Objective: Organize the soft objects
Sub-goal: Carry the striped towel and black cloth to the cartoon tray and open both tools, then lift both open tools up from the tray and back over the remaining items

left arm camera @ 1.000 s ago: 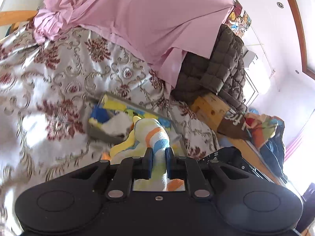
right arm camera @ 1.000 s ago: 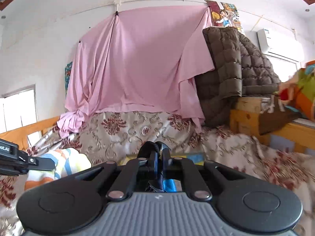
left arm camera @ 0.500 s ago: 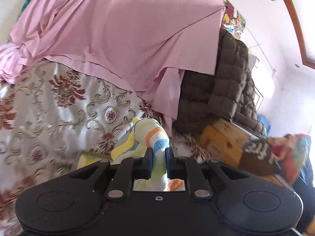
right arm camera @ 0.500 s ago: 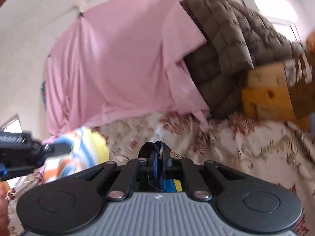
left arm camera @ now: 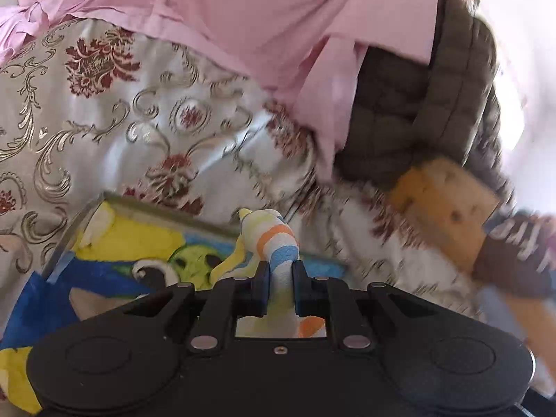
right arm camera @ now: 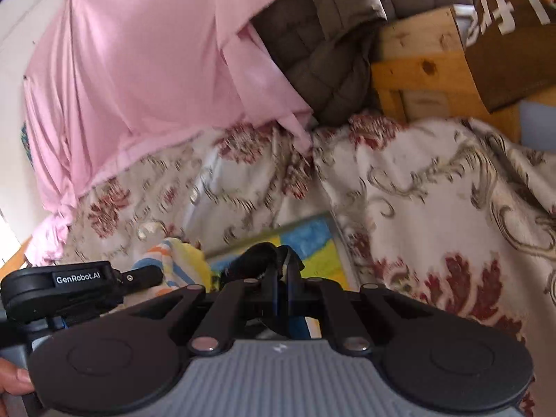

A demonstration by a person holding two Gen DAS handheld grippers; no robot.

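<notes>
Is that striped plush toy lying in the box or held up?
Held up. The left gripper is shut on the striped toy, which sticks out above the colourful box rather than resting in it.

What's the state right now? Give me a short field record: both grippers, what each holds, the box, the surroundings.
left gripper: shut on the striped plush toy, held above the box
right gripper: shut on a dark item with blue; what it is cannot be told
box: open, grey rim, bright yellow and blue picture inside, lying on the floral bedspread
behind: pink sheet, brown quilted jacket, wooden frame
image quality: motion blur on the right of the left view
</notes>
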